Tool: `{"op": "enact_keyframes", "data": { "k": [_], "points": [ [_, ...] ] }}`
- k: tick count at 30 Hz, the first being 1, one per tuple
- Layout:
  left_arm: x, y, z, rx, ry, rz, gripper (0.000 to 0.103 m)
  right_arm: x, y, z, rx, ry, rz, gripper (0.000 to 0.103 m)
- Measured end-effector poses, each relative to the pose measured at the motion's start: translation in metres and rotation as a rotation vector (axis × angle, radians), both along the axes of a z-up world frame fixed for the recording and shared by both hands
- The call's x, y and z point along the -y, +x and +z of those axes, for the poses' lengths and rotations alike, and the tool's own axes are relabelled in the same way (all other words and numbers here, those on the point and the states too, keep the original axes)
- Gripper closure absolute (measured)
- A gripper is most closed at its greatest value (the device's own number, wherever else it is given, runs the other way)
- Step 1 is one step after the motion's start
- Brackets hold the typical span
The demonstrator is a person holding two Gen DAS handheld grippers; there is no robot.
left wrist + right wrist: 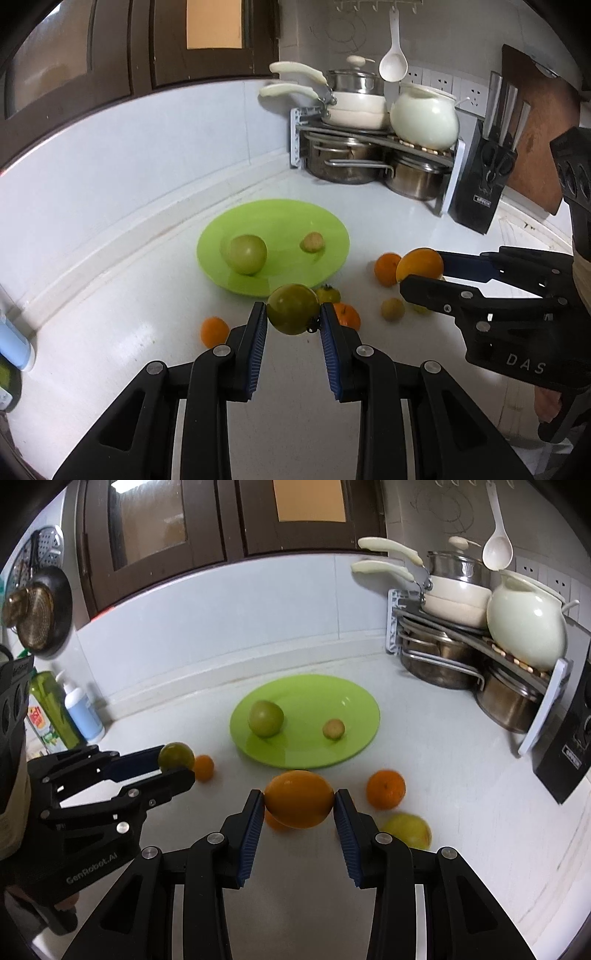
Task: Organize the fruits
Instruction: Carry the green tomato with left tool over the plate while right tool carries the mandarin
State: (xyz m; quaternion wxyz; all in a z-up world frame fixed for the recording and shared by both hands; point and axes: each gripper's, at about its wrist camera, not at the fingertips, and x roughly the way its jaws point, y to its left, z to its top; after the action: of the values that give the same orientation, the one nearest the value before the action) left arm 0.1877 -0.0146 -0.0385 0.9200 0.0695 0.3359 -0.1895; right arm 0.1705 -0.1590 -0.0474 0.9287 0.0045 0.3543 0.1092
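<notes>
left tongs (293, 314) gripping green tomato (293, 308), right tongs (299, 803) gripping orange (299, 798)

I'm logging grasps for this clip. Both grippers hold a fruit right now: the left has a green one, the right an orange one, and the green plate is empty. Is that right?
Not quite: the plate is not empty. The right wrist view shows a green fruit and a small fruit on it. The rest holds: the left gripper grips a green tomato, the right gripper an orange.

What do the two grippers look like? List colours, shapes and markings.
Both are matte black plastic linkages with silver round pivot pins and two flat fingers faced with ribbed blue pads. The left gripper has "GenRobot.AI" printed in pale letters on its body; the right gripper shows the letters "DAS". No cables or sleeves are visible.
</notes>
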Motion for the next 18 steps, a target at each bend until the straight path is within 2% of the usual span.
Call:
{"op": "enact_keyframes", "data": {
  "k": [18],
  "points": [
    [0.010,0.057,0.026,0.013,0.004,0.044,0.074,0.005,0.065,0.027,0.016,-0.003,0.059,0.063]
  ]
}}
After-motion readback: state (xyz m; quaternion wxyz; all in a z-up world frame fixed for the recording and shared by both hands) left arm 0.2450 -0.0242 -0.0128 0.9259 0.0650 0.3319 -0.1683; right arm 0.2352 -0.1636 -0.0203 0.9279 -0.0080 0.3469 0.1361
